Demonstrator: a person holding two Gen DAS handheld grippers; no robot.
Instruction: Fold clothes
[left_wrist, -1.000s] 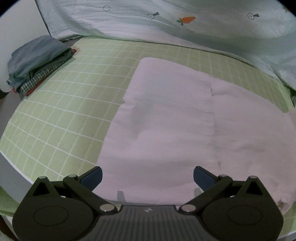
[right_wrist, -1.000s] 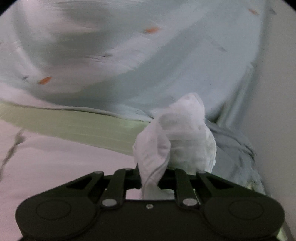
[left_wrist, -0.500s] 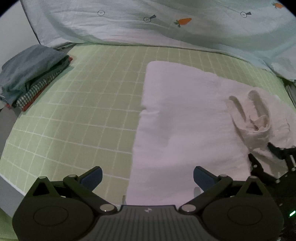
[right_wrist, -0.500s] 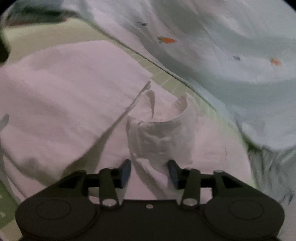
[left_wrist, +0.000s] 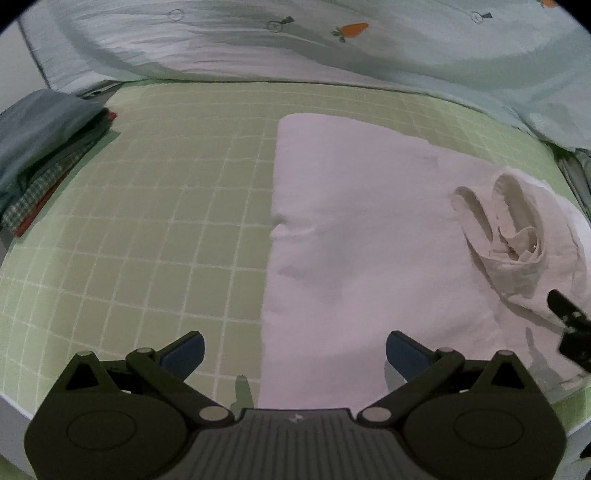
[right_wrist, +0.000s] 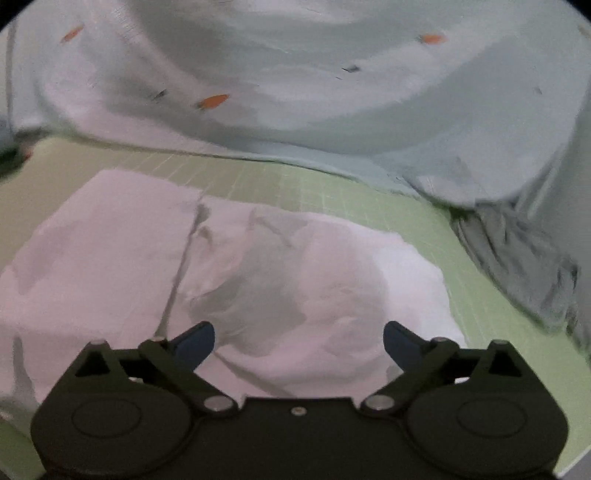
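Change since one second ago: white shirt (left_wrist: 351, 240) let go by the right hand-held gripper (right_wrist: 299, 341), which then clamped a bunched part of it. That part, the collar (left_wrist: 517, 236), now dropped onto the shirt's right end. Meaning for the task: one fold laid down; shirt flat and rectangular on the bed (left_wrist: 166, 221), collar lump unflattened, so folding judged unfinished.

Far left on the bed: pile (left_wrist: 40, 147) of clothes, well apart from the shirt.

Left hand-held gripper (left_wrist: 293, 350): jaws spread wide, nothing held, poised over the shirt's near left edge; contact not discernible.

Right hand-held gripper: jaws spread wide, released, nothing between the fingers, poised just above the shirt's right end. Quilt (right_wrist: 332, 92) behind.
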